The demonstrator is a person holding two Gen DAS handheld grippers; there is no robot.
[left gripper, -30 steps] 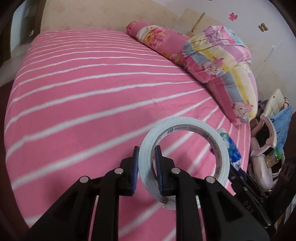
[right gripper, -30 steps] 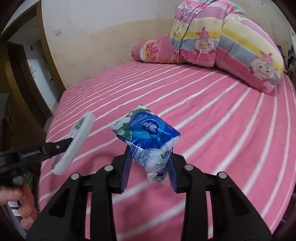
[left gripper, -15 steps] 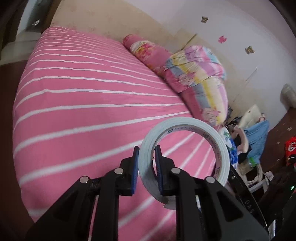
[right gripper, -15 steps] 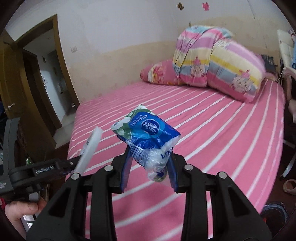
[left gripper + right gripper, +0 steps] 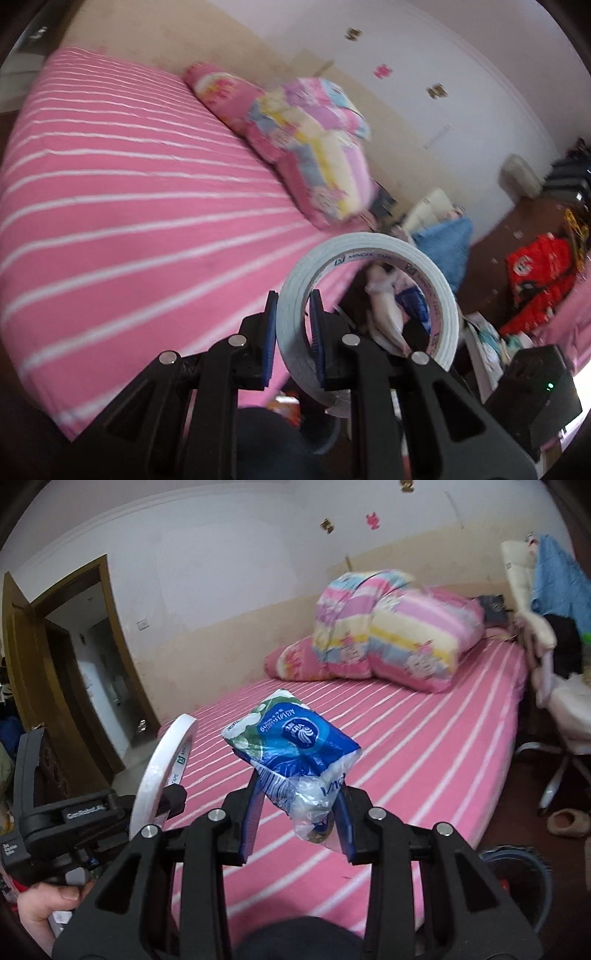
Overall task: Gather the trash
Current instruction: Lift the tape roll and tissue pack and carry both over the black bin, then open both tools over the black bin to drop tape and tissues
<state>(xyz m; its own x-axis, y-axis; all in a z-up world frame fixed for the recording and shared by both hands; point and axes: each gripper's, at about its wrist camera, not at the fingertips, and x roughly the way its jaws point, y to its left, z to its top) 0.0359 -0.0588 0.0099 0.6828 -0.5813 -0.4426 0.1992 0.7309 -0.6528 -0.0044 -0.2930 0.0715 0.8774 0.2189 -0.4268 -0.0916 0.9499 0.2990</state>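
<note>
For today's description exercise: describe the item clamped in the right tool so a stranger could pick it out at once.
Start at the pink striped bed. Held above its near edge, the right tool clamps a crumpled plastic wrapper. It is blue, green and white with a round logo, unlike the plain white tape roll beside it.

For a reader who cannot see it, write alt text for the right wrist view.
The right gripper clamps a crumpled blue plastic wrapper above a pink striped bed. At left, the left gripper holds a white tape roll; folded quilts lie behind.
</note>
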